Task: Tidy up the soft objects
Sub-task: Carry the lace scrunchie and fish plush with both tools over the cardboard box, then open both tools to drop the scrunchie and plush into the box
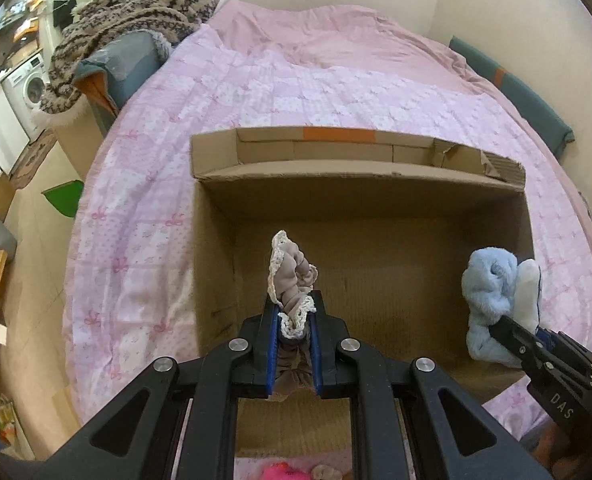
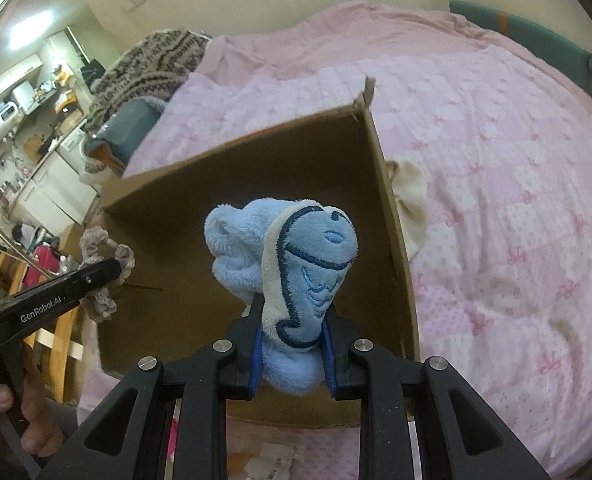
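A beige lace-trimmed scrunchie (image 1: 291,276) is sitting pinched between the narrow jaws of the left gripper (image 1: 293,312), above the open cardboard box (image 1: 215,264). To the right, the right gripper (image 2: 291,320) is clamping a light blue plush toy (image 2: 296,256) over the same box. The box is lying on a pink quilt (image 1: 296,80).

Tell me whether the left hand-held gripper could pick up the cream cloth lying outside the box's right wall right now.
Probably not. The left hand-held gripper is already shut on a beige lace-trimmed scrunchie, and the brown cardboard box stands between it and the cream cloth.
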`<state>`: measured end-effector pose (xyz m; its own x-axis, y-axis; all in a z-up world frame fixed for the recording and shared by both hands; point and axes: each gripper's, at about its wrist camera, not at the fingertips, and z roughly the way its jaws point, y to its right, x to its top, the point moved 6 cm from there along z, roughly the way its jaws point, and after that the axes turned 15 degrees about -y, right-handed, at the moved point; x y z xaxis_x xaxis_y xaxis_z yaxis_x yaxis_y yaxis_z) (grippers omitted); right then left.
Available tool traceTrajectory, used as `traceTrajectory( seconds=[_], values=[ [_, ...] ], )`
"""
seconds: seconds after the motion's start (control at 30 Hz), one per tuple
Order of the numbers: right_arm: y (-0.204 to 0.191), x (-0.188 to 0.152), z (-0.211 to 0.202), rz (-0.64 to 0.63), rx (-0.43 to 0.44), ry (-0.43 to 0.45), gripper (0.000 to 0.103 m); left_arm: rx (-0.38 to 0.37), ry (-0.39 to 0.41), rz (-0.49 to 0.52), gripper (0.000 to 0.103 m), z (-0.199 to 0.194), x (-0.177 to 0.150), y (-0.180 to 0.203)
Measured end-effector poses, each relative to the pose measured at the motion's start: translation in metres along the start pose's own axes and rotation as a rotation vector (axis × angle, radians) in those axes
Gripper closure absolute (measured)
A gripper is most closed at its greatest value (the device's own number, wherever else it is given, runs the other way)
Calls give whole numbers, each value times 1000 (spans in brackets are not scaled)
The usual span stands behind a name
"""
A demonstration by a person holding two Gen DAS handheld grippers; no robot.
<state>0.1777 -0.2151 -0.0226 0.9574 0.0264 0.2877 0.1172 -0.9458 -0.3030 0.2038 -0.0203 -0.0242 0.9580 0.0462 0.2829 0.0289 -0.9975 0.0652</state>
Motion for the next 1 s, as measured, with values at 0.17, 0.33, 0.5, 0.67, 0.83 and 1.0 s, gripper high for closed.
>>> traceTrajectory(
  seconds=[0.17, 0.33, 0.5, 0.67, 0.83, 1.0],
  values=[
    [4, -2, 15, 14, -24, -58, 77, 7, -24, 14, 91, 15, 0, 5],
    [5, -4, 24, 12, -43, -88, 77, 16, -31, -6, 91, 19, -1, 5],
    [3, -5, 26, 9, -41, -96, 77, 27, -33, 5, 91, 18, -3, 7],
    [2, -5, 26, 11, -35, -95, 77, 38, -31, 15, 91, 17, -7, 9],
    [2, -6, 24, 5, -23, -93, 77, 48, -41, 17, 89, 16, -9, 11],
    [3, -6, 21, 8, -6, -87, 75, 39, -42, 12, 86, 13, -10, 10]
  ],
)
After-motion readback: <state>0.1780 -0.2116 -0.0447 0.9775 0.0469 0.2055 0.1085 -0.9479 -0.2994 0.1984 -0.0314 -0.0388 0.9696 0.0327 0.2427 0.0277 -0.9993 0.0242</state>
